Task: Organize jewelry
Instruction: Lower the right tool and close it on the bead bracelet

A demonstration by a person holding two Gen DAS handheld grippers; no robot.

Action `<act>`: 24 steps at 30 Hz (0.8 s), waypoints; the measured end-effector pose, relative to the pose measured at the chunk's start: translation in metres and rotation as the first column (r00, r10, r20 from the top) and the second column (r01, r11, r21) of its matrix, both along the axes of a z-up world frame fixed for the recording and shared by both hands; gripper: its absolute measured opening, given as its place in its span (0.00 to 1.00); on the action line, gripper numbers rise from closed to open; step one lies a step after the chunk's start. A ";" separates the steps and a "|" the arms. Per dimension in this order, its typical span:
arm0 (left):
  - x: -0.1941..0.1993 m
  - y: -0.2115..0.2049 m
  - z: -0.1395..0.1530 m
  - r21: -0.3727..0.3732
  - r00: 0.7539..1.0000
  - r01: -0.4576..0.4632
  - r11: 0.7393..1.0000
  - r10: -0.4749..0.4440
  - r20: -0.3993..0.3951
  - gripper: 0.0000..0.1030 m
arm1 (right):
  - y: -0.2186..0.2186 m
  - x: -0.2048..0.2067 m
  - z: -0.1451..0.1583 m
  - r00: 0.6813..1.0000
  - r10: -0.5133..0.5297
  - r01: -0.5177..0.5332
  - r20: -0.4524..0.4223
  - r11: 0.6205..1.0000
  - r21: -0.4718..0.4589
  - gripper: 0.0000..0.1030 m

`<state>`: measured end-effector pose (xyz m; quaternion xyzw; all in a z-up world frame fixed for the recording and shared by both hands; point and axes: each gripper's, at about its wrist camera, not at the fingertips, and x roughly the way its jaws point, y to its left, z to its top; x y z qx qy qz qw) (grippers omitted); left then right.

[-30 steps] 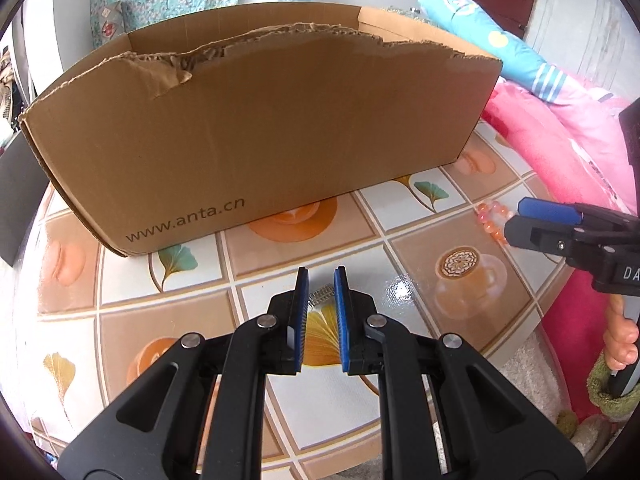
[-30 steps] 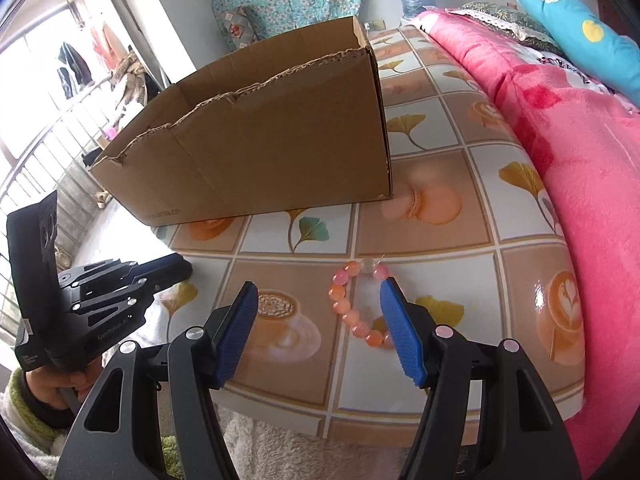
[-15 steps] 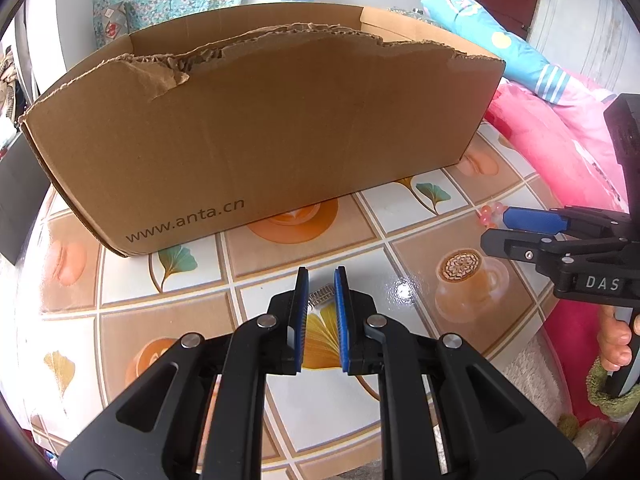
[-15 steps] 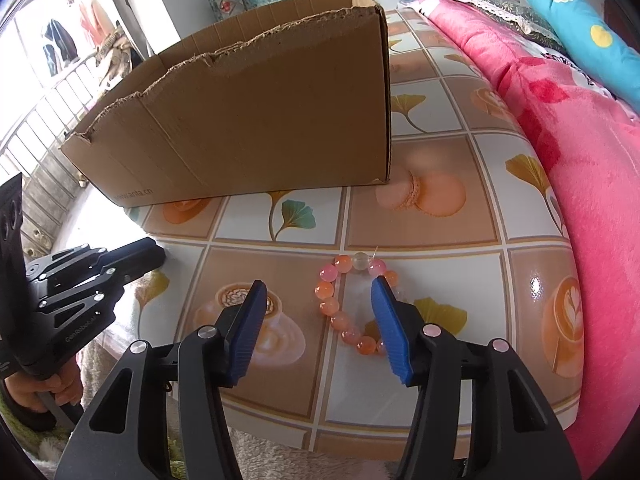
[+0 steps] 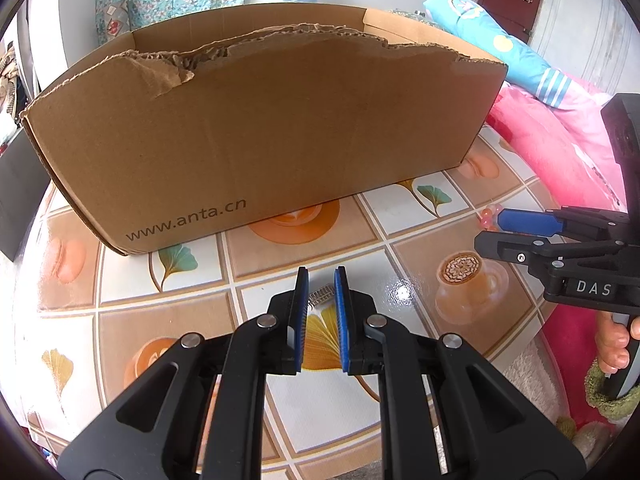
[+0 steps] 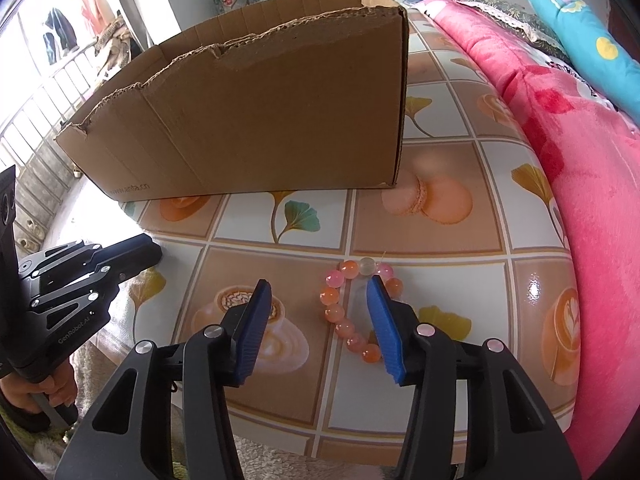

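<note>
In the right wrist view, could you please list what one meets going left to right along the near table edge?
Black left gripper → right gripper's left blue pad → pink-and-orange bead bracelet → right blue pad → pink plush blanket.
</note>
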<state>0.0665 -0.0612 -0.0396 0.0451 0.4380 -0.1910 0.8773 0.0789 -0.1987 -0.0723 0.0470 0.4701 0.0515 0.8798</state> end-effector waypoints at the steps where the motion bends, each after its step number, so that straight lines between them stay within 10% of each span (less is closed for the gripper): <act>1: 0.000 0.000 0.000 0.001 1.000 -0.001 1.000 0.001 0.001 0.12 | 0.001 0.000 0.000 1.000 0.003 -0.003 -0.001 1.000 0.001 0.47; 24: 0.000 0.001 0.001 -0.004 1.000 -0.007 1.000 0.007 0.002 0.12 | 0.012 0.005 -0.001 1.000 0.025 -0.023 0.013 0.993 -0.117 0.35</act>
